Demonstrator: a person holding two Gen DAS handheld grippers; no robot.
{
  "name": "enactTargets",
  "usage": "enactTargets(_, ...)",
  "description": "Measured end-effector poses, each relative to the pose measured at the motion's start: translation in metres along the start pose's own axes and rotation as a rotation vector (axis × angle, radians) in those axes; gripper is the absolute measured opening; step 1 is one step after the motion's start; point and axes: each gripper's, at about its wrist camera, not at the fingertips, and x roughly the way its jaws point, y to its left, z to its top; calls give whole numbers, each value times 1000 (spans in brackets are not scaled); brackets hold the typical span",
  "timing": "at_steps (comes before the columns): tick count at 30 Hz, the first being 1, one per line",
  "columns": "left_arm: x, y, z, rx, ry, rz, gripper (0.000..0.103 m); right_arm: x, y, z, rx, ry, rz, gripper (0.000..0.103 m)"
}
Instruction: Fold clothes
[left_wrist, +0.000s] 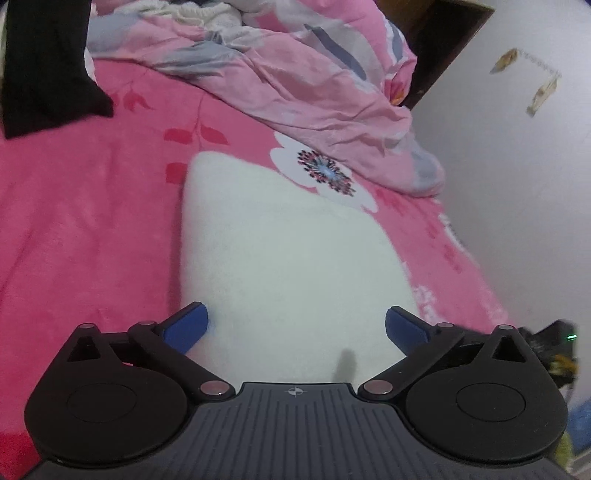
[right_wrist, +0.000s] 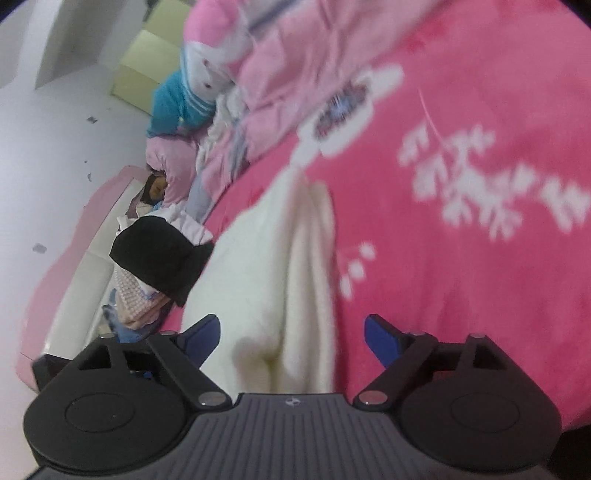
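Both grippers spread wide, nothing held: left gripper (left_wrist: 296, 325) straddles the near end of the white cloth (left_wrist: 280, 254) on the bed (left_wrist: 74, 221), long axis running away; right gripper (right_wrist: 291, 338) over its folded edge.

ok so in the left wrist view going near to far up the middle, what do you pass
left gripper, open → white folded garment → white flower print on the pink bedspread → crumpled pink quilt
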Motion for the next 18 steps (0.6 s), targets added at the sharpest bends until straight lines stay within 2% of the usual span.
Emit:
enactTargets(4,3,13,8,-6,26,-29,103,11,1,8,-4,32,20,99)
enactTargets(9,14,33,12,-53,76,-66,103,29,7,25,-21,73,48,99)
enactTargets(15,32,30,15,-7,111,-40,103,65,10,45,-30,169,118,99)
enactTargets(18,45,41,19,-59,147,-71,103,85,12,57,-39,215,141,99)
